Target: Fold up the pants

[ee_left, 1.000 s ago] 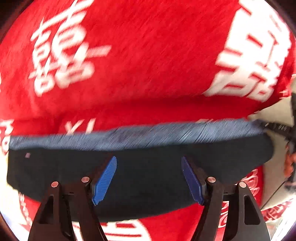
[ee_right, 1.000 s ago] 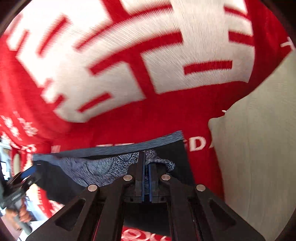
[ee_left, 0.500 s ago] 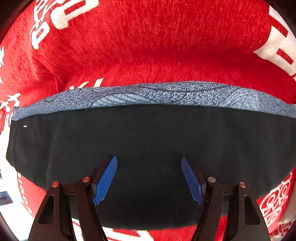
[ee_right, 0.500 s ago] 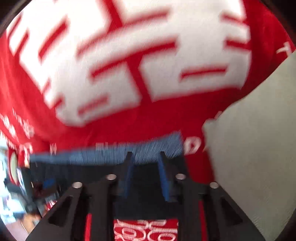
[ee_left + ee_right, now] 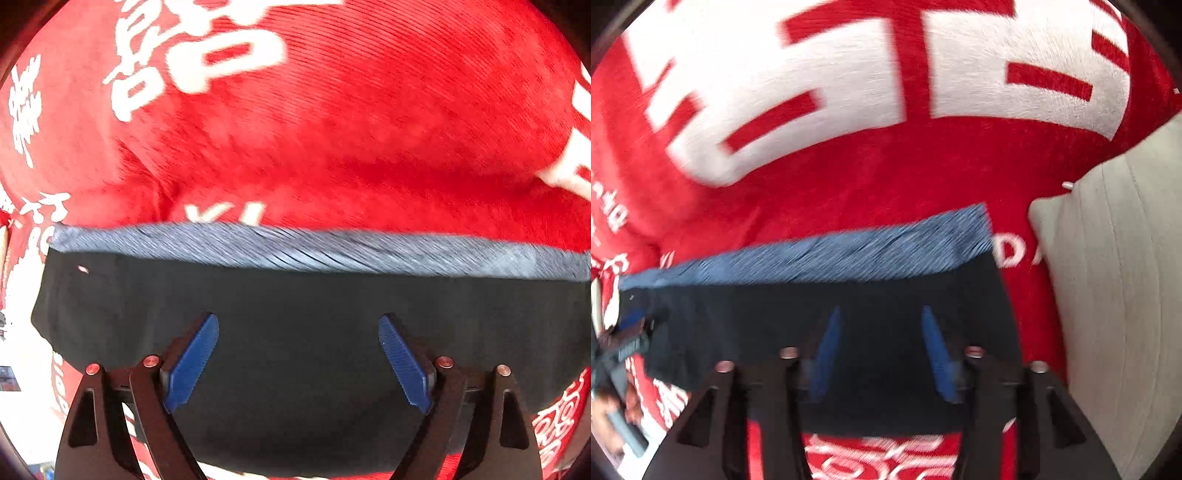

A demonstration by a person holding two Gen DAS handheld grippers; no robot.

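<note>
Beneath both released tongs, left (image 5: pixel 298 363) and right (image 5: pixel 882 354), lie the folded pants (image 5: pixel 295 306) on a red blanket (image 5: pixel 332 129).

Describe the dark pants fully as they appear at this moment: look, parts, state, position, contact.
The pants are dark navy or black soft fabric with a blue-grey patterned waistband along the far edge. They lie folded and flat on a red blanket with white characters. Both claws, left and right, are open above them, gripping nothing.

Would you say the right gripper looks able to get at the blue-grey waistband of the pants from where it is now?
Probably yes. The right gripper is open above the dark pants, and the waistband lies just ahead on the red blanket with nothing covering it.
</note>
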